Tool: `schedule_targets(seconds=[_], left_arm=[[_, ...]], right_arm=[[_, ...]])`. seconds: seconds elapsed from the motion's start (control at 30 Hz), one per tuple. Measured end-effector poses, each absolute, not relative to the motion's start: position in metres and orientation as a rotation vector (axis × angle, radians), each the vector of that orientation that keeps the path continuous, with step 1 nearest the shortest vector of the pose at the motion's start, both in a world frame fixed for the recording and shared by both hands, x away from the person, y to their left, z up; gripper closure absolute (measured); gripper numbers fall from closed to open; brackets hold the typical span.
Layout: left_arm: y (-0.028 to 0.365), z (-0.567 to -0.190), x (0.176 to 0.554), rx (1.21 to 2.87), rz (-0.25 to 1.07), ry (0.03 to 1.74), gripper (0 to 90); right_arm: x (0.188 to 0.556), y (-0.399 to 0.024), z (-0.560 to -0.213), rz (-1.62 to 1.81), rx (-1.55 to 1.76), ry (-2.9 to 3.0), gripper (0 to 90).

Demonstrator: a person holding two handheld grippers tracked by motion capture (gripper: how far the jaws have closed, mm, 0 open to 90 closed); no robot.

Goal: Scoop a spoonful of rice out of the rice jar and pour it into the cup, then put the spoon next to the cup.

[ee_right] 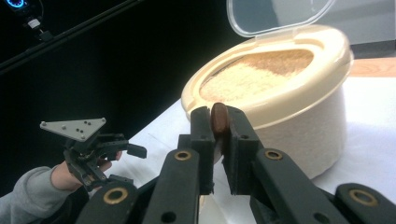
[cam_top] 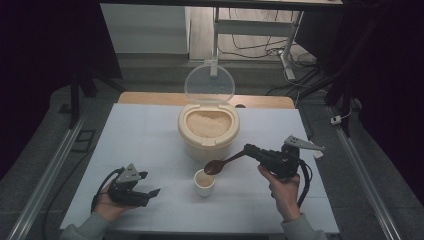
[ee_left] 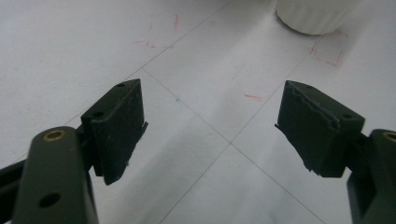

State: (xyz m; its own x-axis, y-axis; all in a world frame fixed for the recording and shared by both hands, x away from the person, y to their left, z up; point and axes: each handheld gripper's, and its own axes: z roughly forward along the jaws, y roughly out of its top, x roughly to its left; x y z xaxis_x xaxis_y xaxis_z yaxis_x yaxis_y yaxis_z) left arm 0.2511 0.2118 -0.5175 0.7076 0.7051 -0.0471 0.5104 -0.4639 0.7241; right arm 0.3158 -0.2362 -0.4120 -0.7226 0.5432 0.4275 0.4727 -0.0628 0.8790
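Observation:
A cream rice bin (cam_top: 208, 136) stands mid-table, its clear lid (cam_top: 209, 84) hinged up and rice showing inside. In front of it is a small white cup (cam_top: 204, 184) with rice in it. My right gripper (cam_top: 248, 149) is shut on the handle of a brown spoon (cam_top: 220, 164), whose bowl hovers just over the cup's far right rim. In the right gripper view the spoon handle (ee_right: 218, 122) is pinched edge-on between the pads of my right gripper (ee_right: 218, 116), with the bin (ee_right: 299, 116) behind. My left gripper (cam_top: 149, 183) rests open at the lower left, nothing between its fingers.
The left gripper view has my left gripper (ee_left: 210, 112) over the white table sheet (ee_left: 70, 46), which bears thin lines and red marks, with the cup's base (ee_left: 317, 16) at the top right. The left gripper (ee_right: 130, 164) also appears in the right gripper view. Dark floor surrounds the table.

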Motion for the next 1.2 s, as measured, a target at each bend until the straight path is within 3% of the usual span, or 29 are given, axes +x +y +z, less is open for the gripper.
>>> schedule_targets(seconds=[0.63, 1.2], left_arm=[[0.212, -0.518, 0.251, 2.164, 0.335, 0.926, 23.1], [0.212, -0.518, 0.252, 2.172, 0.335, 0.922, 23.1]], right_arm=[[0.314, -0.278, -0.393, 1.886, 1.120, 2.119, 83.0], [0.323, -0.250, -0.412, 1.619, 1.072, 2.586, 83.0]])
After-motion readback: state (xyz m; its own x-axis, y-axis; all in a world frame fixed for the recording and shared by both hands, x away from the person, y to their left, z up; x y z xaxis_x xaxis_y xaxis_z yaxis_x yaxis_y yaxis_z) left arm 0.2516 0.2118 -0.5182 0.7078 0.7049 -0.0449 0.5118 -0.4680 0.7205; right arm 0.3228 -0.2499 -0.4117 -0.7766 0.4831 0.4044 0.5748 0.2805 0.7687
